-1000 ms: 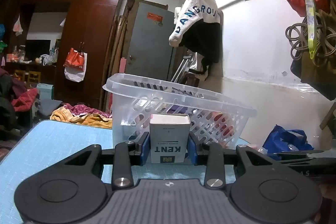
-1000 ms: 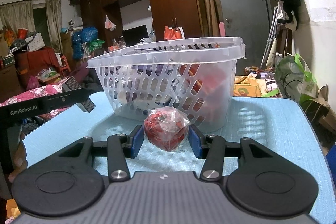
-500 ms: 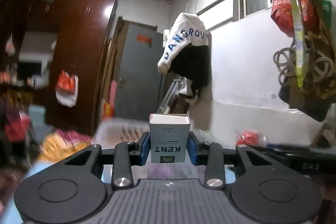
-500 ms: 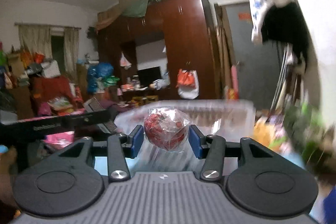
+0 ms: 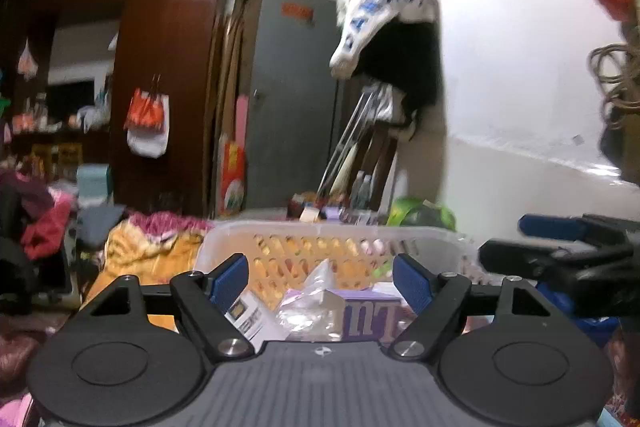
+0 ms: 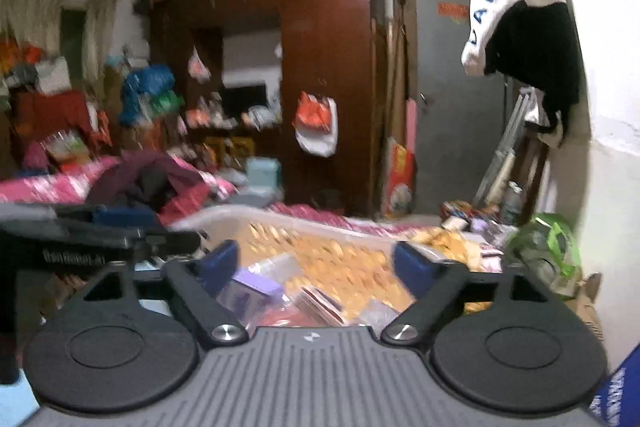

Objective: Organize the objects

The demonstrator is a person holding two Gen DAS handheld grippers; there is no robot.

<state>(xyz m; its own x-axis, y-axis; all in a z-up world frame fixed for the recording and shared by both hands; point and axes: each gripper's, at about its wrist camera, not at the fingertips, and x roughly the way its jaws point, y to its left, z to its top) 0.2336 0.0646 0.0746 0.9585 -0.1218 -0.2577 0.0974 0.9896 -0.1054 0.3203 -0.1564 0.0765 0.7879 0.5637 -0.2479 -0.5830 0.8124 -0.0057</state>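
Both grippers are now hanging over the open top of the basket (image 5: 332, 233), where a second ago they were sitting low on the tabletop in front of it, each clamped on an item. The left gripper (image 5: 321, 277) has just been opening its jaws and nothing is sitting between them; the white carton (image 5: 250, 317) it was carrying is now lying tilted inside the basket, just below the left pad, beside a clear bag (image 5: 314, 301) and a purple box (image 5: 370, 315). The right gripper (image 6: 316, 267) has likewise just been spreading its jaws wide and is holding nothing; the red bundle (image 6: 280, 319) seems to be resting below among the contents, though blur is making that uncertain. Judging from this, both drops are done and the hands are free for the next items.
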